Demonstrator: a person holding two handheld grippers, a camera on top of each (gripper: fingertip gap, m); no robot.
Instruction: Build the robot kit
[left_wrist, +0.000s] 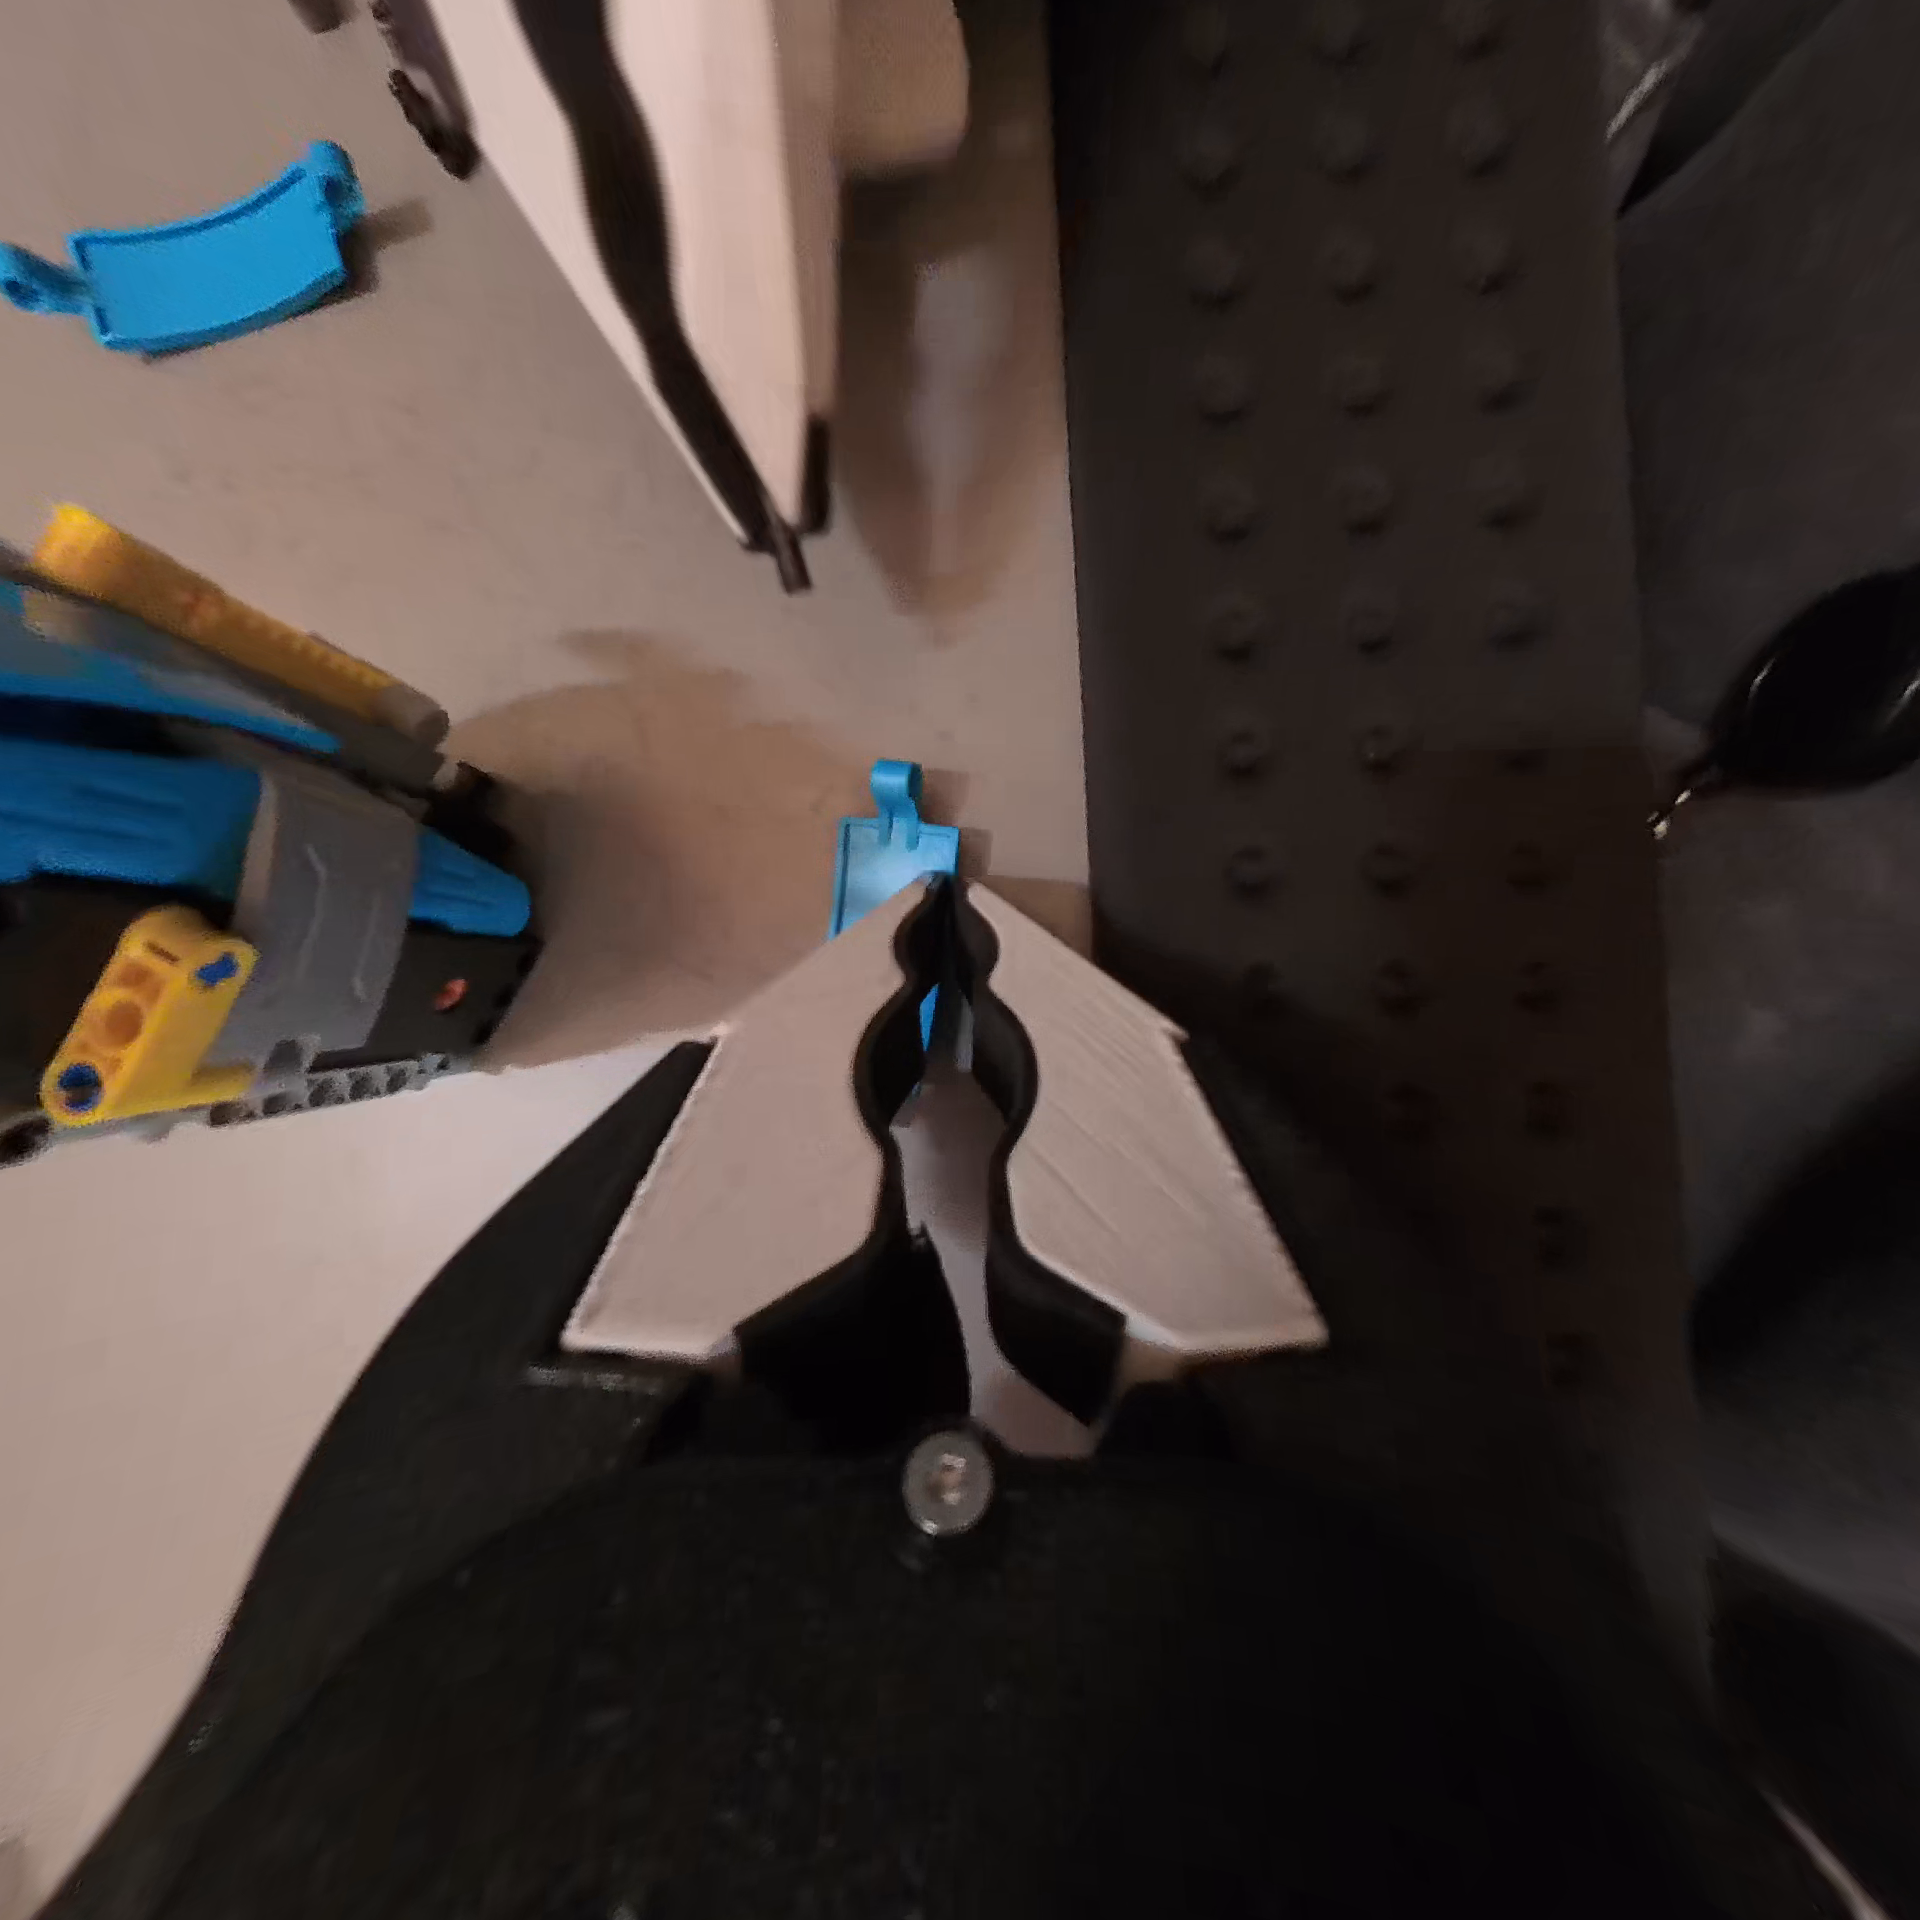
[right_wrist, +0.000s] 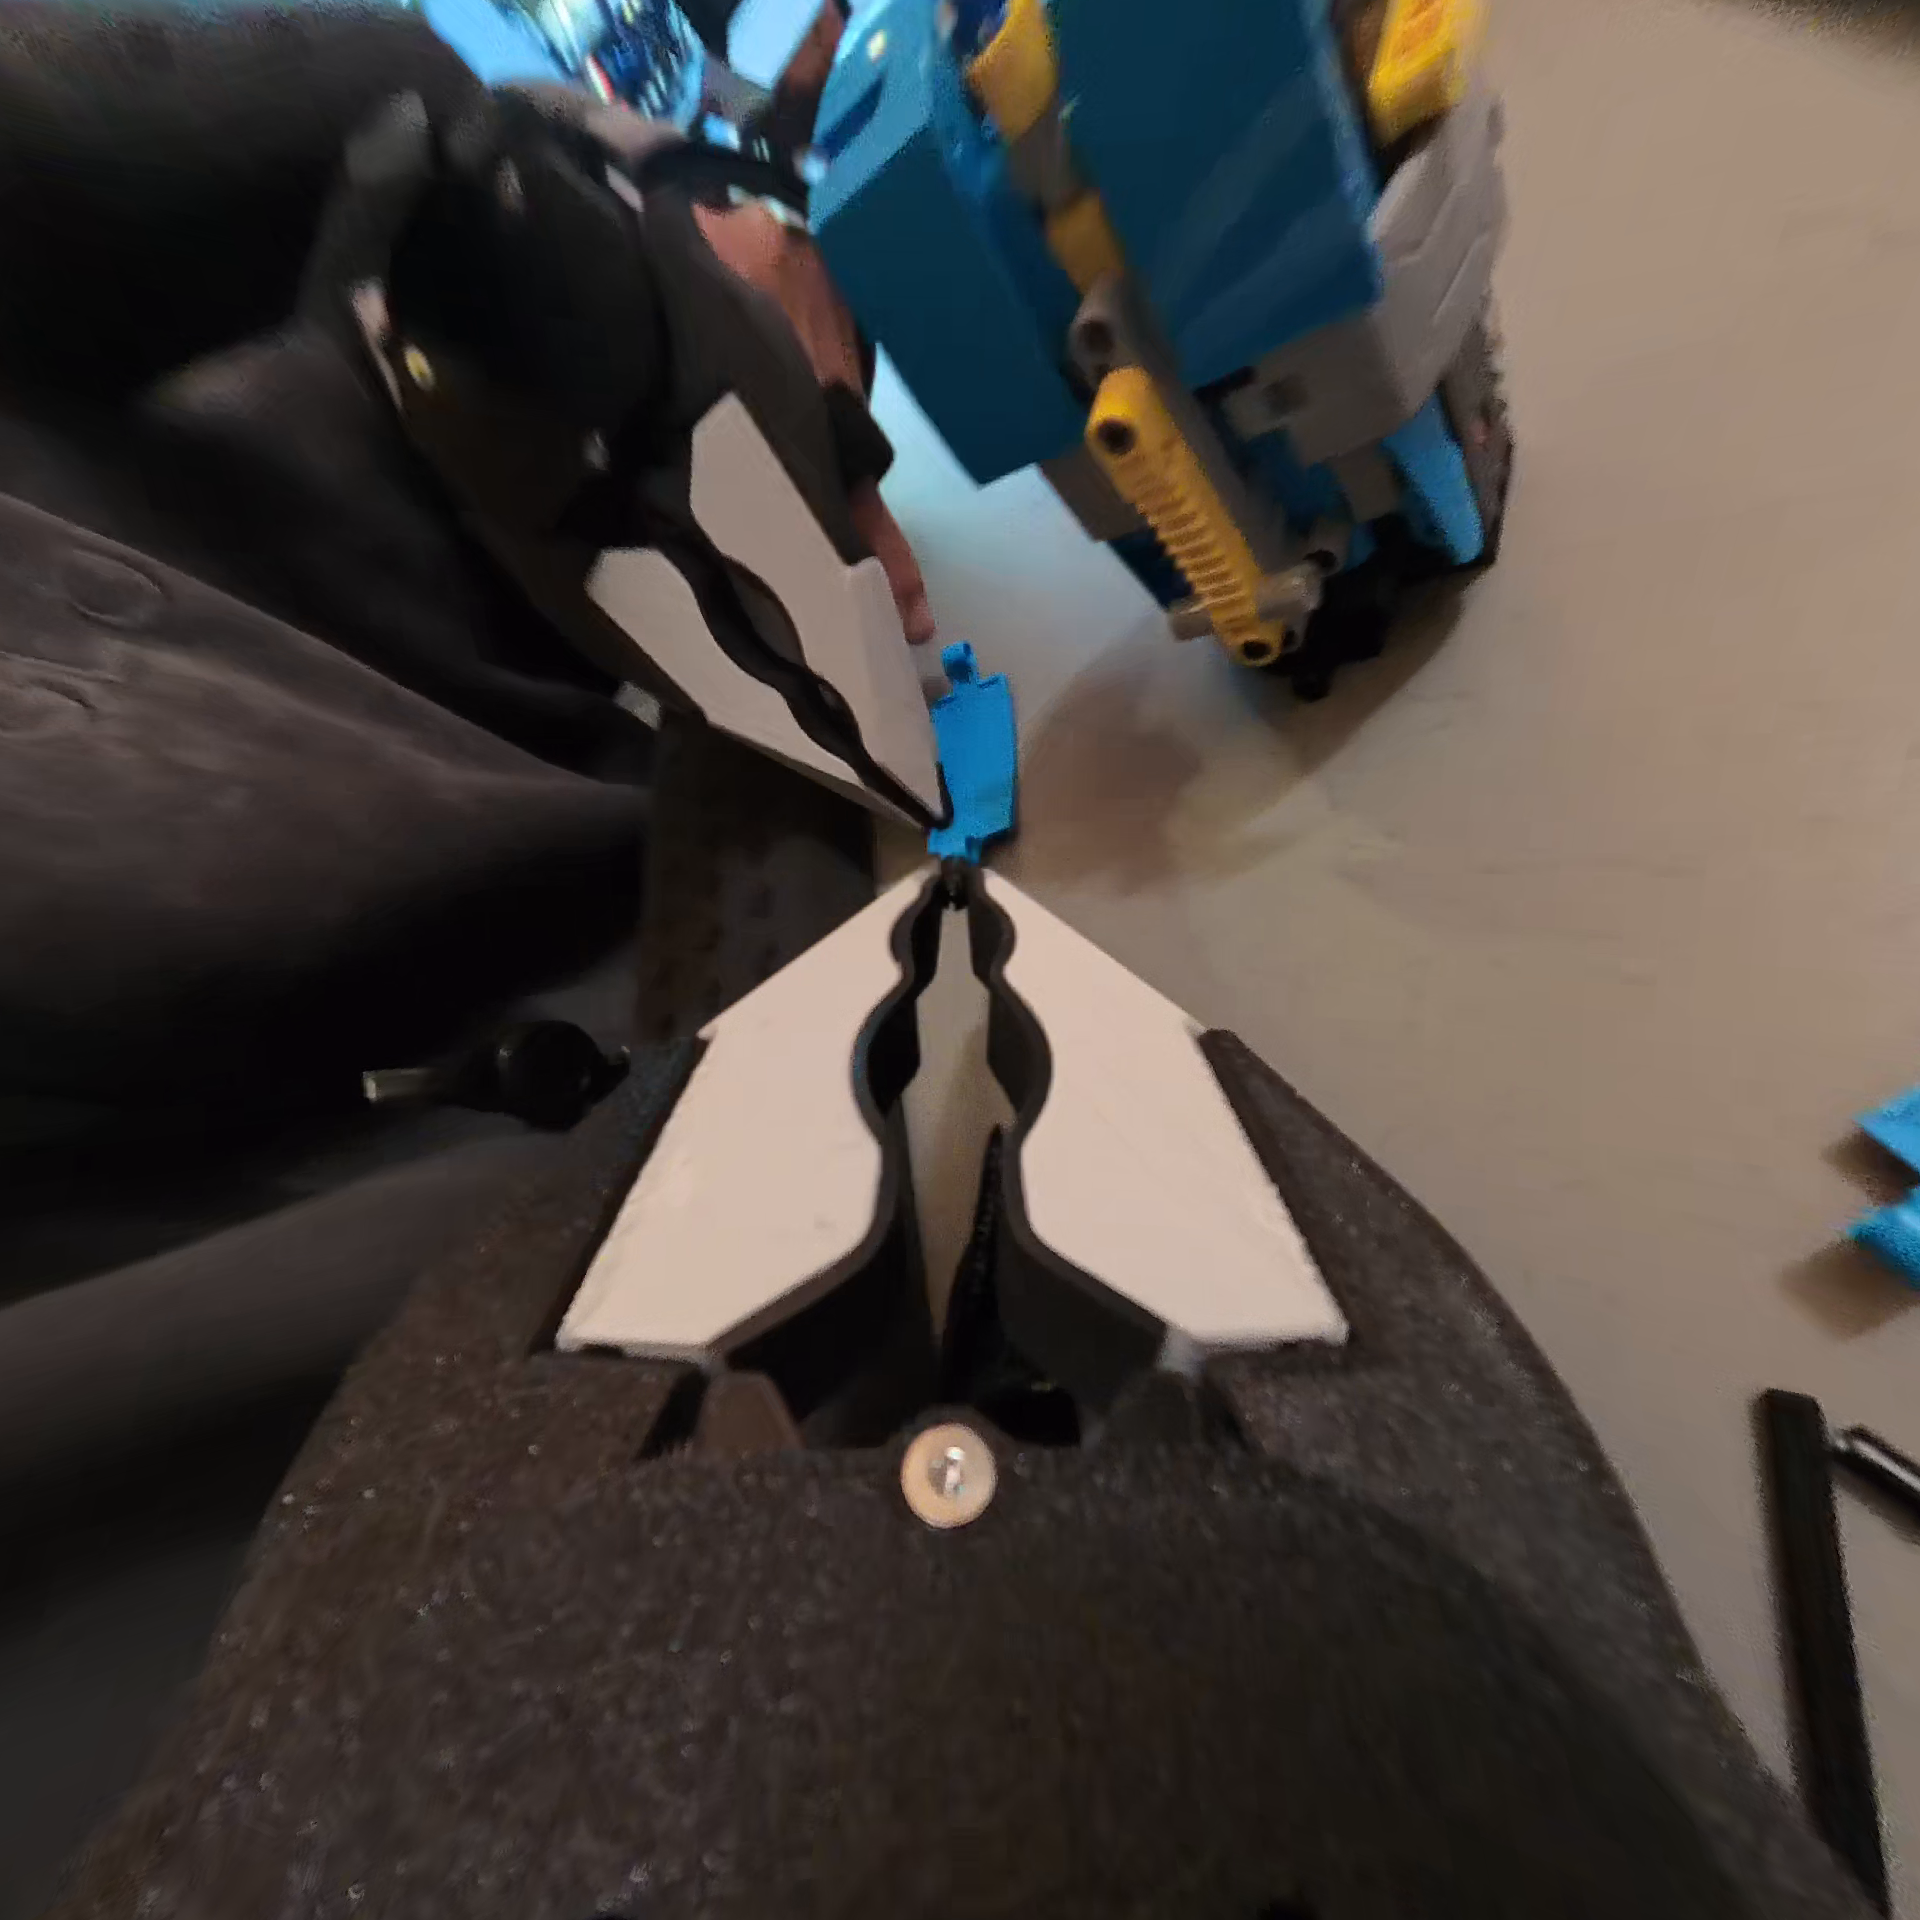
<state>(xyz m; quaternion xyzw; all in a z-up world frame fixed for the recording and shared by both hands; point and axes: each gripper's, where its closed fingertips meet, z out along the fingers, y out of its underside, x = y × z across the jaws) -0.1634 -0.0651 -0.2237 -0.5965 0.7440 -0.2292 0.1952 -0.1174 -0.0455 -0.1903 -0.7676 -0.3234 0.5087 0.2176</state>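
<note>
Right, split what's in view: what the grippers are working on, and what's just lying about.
In hand: small flat blue plastic panel, pinched in the shut left gripper; shut right gripper, tips at one end of the panel.
Lying about: blue, yellow and grey brick-built model; curved blue plastic panel; dark grey studded baseplate; thin black rods.

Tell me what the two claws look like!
Both match. The left claw and the right claw each have two pale, pointed fingers lined with wavy black rubber. They sit in a speckled black body with one silver screw. A dark sleeve shows behind.
</note>
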